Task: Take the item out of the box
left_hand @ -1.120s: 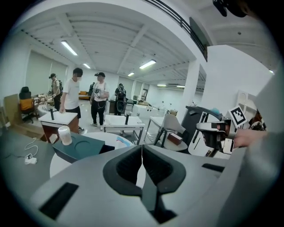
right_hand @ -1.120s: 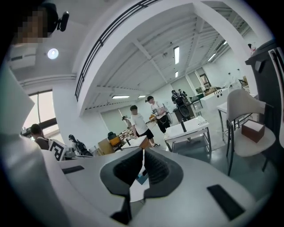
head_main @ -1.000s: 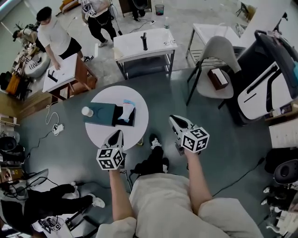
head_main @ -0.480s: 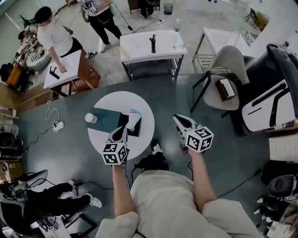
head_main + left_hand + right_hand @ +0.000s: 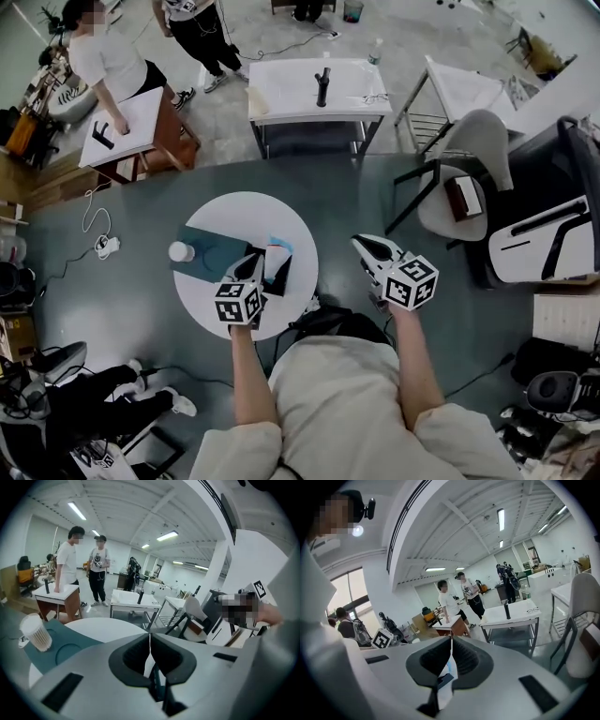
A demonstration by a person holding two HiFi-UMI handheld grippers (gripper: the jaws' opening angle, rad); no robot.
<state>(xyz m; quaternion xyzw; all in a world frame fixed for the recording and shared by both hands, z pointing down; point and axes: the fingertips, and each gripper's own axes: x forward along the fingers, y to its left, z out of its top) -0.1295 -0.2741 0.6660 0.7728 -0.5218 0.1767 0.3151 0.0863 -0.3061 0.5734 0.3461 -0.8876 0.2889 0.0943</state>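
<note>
A round white table (image 5: 234,211) carries a dark open box (image 5: 284,275) with a white and light-blue item (image 5: 276,256) standing in it. A teal mat (image 5: 214,251) lies left of the box, with a white cup (image 5: 181,251) at its left edge. My left gripper (image 5: 251,264) is shut and empty over the table's near side, its tips just left of the item. In the left gripper view its jaws (image 5: 150,638) meet, with the cup (image 5: 35,633) at far left. My right gripper (image 5: 362,243) is off the table to the right; its jaws (image 5: 451,641) are shut and empty.
A white rectangular table (image 5: 319,89) with a dark bottle (image 5: 322,86) stands beyond the round one. A grey chair (image 5: 464,178) is at the right. A wooden desk (image 5: 131,131) and two standing people (image 5: 108,56) are at the back left. Cables lie on the floor.
Both grippers have moved forward. The left one has come in over the table's near edge and sunk down beside the box. The right one has advanced beside the table.
</note>
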